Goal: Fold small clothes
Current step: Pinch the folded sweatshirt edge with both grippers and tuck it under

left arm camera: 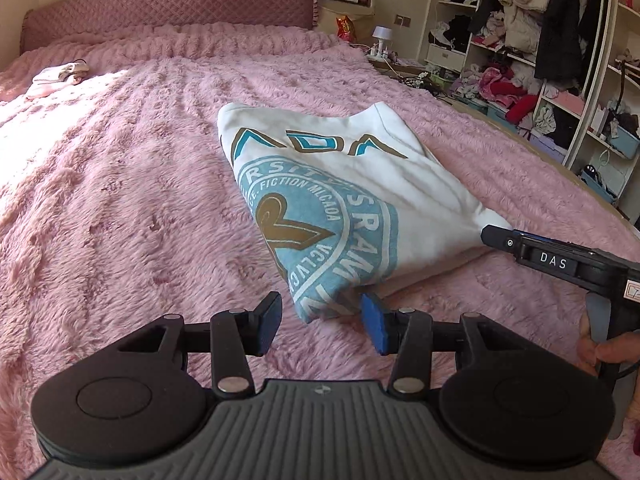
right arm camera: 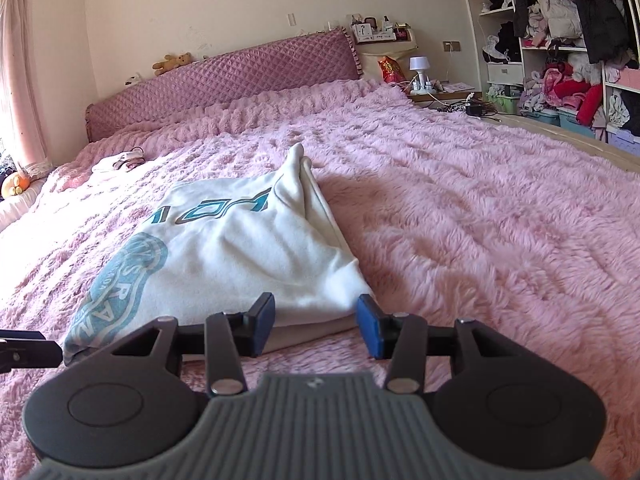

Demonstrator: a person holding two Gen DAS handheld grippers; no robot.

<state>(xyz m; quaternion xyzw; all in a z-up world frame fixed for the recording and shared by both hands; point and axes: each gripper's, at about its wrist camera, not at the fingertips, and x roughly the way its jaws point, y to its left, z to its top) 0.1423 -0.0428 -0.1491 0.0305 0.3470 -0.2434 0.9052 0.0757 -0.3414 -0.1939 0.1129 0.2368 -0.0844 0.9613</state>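
- left wrist view: left gripper (left arm camera: 320, 322) angles down, fingers apart and empty, at the near corner of the folded white shirt (left arm camera: 344, 200) on the pink bed (left arm camera: 120, 200); right gripper (left arm camera: 494, 236) reaches the shirt's right corner.
- right wrist view: right gripper (right arm camera: 316, 326) tilts slightly down, fingers spread, not pressing the shirt's near edge (right arm camera: 240, 256) between them.

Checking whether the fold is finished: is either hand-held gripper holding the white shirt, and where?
Neither. The left hand-held gripper and right hand-held gripper both stand open at the near corners of the folded white shirt, pads clear of the cloth.
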